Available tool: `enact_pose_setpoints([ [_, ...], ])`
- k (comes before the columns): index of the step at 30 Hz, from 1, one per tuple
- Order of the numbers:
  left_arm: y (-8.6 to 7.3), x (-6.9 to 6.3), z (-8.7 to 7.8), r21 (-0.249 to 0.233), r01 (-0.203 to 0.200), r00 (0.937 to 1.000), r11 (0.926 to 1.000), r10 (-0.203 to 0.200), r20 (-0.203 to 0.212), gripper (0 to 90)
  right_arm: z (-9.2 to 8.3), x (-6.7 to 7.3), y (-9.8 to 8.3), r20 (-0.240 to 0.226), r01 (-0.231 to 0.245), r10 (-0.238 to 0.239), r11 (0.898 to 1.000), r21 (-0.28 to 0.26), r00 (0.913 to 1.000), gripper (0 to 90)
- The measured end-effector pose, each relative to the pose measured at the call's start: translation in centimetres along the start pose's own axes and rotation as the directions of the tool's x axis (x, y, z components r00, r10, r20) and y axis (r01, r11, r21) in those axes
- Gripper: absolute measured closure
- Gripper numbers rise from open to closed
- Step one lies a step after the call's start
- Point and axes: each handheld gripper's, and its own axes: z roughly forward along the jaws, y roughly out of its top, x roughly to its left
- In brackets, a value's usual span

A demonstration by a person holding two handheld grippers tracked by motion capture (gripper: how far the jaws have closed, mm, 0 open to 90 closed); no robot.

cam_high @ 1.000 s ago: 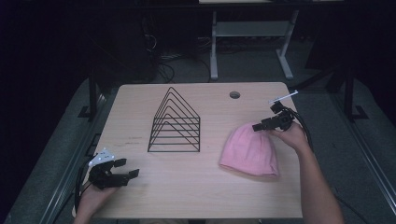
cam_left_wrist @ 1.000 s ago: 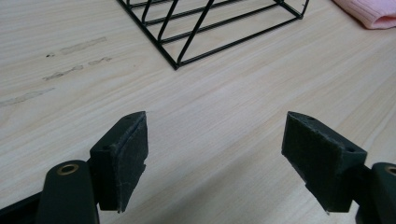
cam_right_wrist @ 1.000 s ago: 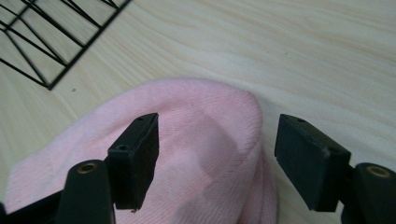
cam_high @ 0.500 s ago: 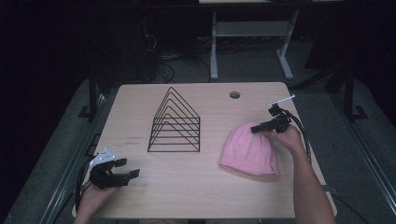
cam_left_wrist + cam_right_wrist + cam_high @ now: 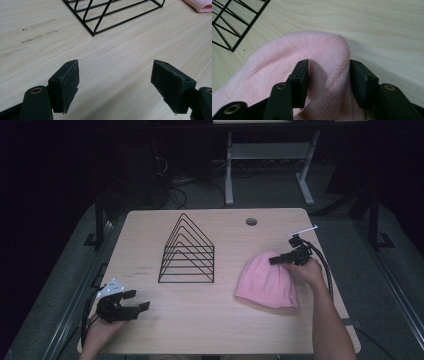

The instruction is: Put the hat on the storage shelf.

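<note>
A pink knit beanie lies flat on the right half of the wooden table. My right gripper is at the beanie's far top edge. In the right gripper view its jaws have just been closing, and a raised fold of the pink beanie is pinched between the pads. My left gripper rests near the table's front left corner. It is open over bare wood with nothing between the pads.
A black wire rack of nested triangles stands in the middle of the table, also ahead of the left gripper and beside the beanie. A round cable hole sits near the far edge.
The right gripper has settled onto the beanie's top edge and its jaws have narrowed around a fold of fabric. The left gripper has stayed where it was.
</note>
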Motion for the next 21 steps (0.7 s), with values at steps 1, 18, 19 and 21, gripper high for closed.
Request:
enact_pose_setpoints([
  [1,0.0,0.0,0.0,0.001,-0.002,1.0000,1.0000,0.002,0.000,22.6,0.0,0.0,0.0,0.000,0.000,0.000,1.000,0.000,1.0000,53.9],
  [18,0.1,0.0,0.3,0.007,-0.007,0.9999,1.0000,0.007,0.015,22.6,-1.4,1.5,-0.2,-0.037,0.042,-0.044,0.998,-0.056,0.9983,74.6],
  [19,0.1,0.0,0.4,0.007,-0.007,0.9998,0.9999,0.007,0.016,22.6,-1.6,1.8,-0.1,-0.035,0.059,-0.061,0.996,-0.067,0.9975,74.8],
  [21,0.2,-0.1,0.5,0.010,-0.011,0.9998,0.9999,0.011,0.017,22.6,-2.2,2.4,0.1,-0.038,0.077,-0.080,0.994,-0.081,0.9961,75.0],
])
